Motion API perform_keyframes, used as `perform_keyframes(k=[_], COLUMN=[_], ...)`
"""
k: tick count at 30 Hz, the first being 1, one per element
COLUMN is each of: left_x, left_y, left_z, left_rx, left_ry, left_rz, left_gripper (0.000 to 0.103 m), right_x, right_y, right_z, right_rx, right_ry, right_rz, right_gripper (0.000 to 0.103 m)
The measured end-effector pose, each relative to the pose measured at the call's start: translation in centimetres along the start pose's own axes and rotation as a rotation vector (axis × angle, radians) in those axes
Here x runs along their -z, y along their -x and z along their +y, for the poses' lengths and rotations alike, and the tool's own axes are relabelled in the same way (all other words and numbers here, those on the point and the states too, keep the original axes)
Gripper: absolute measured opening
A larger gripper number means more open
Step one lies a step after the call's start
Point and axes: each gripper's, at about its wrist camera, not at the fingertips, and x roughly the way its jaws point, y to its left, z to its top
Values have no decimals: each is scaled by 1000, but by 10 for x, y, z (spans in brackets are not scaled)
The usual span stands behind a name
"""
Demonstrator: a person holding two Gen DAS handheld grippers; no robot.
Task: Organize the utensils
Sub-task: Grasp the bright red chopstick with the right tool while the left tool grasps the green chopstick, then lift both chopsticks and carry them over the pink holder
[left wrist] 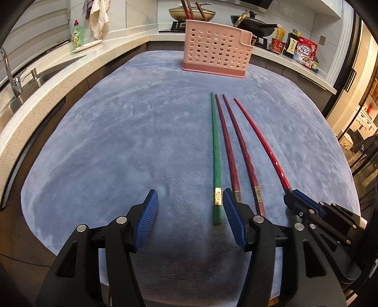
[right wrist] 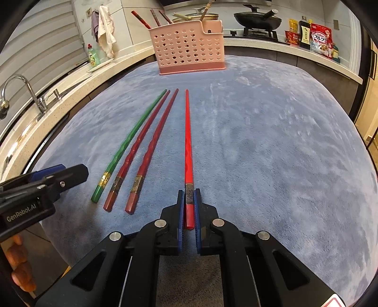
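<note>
Four chopsticks lie on the blue cloth [left wrist: 118,141]: a green one [left wrist: 215,153], two dark red ones [left wrist: 226,146] [left wrist: 241,146], and a bright red one [left wrist: 259,139]. My right gripper [right wrist: 189,203] is shut on the thick end of the bright red chopstick [right wrist: 187,141], which points toward the pink holder [right wrist: 189,49]. It also shows in the left wrist view [left wrist: 297,196]. My left gripper [left wrist: 189,205] is open and empty, near the thick end of the green chopstick. The pink perforated holder [left wrist: 217,49] stands at the cloth's far edge with several chopsticks in it.
A sink and tap [right wrist: 28,94] lie at the left. Dish soap [left wrist: 77,35], a stove with pans [right wrist: 257,20] and food packets [right wrist: 319,40] line the back counter. The left gripper's body [right wrist: 42,186] shows at the right view's left edge.
</note>
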Motion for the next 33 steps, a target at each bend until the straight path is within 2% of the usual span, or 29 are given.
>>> perform_keyframes(k=[13,24,27,33], left_x=[6,6,6,5], left_y=[-21,-21,-21,-19], left_z=[-9,-10,-11,-9], left_rx=[-20,-37,-38,-25], left_ry=[-24,-67,-76,-70], left_rz=[30,35,39,50], left_gripper=[52,13,9,8], right_x=[3,3,3,5], right_y=[1,1,1,4], right_z=[-2,-2,-2,-3], right_rx=[-4,-4,-4,-6], right_ry=[-6,-8,-8,-12], right_rz=[0,0,0,1], right_gripper=[7,7,7,7])
